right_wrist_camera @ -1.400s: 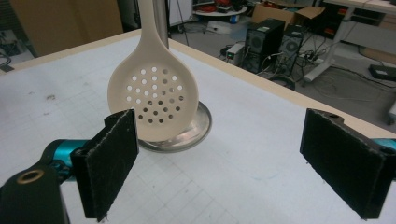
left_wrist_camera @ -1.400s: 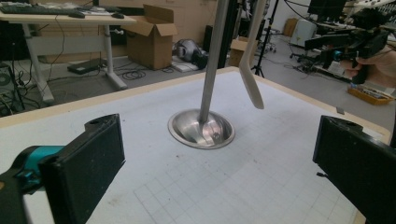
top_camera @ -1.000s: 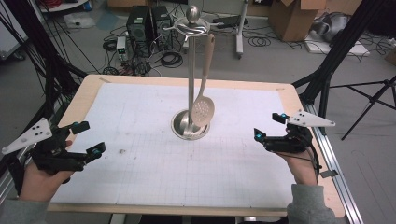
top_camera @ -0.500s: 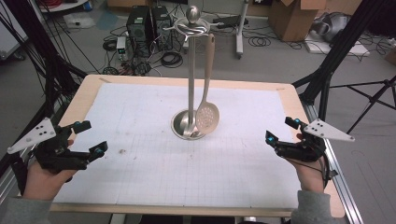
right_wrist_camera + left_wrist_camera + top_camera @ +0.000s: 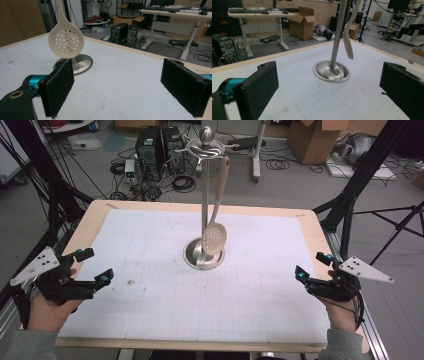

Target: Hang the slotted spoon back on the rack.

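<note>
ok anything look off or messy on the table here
Nothing serious. The slotted spoon hangs from the metal stand at a slight slant rather than plumb, and a small smudge marks the grid mat. Both grippers, left gripper and right gripper, are open and hold nothing.

I log the following around the work area. A wooden-edged table [image 5: 90,222] carries a white gridded mat [image 5: 150,270]. Beyond its far edge, two black computer towers [image 5: 160,142] stand on the floor among loose black cables [image 5: 182,182]. A cardboard box [image 5: 312,140] sits at the upper right. A white desk [image 5: 259,15] bears a keyboard [image 5: 239,10]. A black tripod [image 5: 395,220] stands right of the table.
</note>
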Tool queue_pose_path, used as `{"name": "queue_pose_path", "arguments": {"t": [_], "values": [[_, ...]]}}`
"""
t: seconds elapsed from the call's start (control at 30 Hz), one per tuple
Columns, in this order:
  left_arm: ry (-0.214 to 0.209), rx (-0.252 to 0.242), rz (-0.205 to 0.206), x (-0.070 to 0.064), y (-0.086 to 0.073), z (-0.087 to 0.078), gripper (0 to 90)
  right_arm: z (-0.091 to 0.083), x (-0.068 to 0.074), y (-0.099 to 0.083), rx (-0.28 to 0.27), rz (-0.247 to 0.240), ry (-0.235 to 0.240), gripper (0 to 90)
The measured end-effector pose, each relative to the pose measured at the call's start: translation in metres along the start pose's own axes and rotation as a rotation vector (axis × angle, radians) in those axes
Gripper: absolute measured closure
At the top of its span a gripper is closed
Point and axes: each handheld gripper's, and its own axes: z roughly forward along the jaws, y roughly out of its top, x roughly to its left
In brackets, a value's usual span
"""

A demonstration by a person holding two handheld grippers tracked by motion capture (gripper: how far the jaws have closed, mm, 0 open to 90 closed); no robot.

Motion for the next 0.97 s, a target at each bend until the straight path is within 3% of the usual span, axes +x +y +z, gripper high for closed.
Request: {"name": "queue_pose_path", "arguments": {"t": [0.1, 0.3, 0.6, 0.97], "values": [[0.009, -0.003, -0.006, 0.004, -0.002, -0.002, 2.4, -0.003, -0.003, -0.005, -0.006, -0.005, 0.005, 10.6], [0.015, 0.012, 0.019, 0.011, -0.013, -0.001, 2.4, -0.003, -0.004, -0.015, -0.011, -0.009, 0.016, 10.6], [0.068, 0.019, -0.022, 0.029, -0.027, -0.009, 2.4, 0.003, -0.003, -0.026, 0.003, -0.015, 0.006, 10.7], [0.091, 0.024, -0.033, 0.032, -0.03, -0.007, 2.4, 0.008, 0.0, -0.027, -0.002, -0.012, 0.032, 10.6]]}}
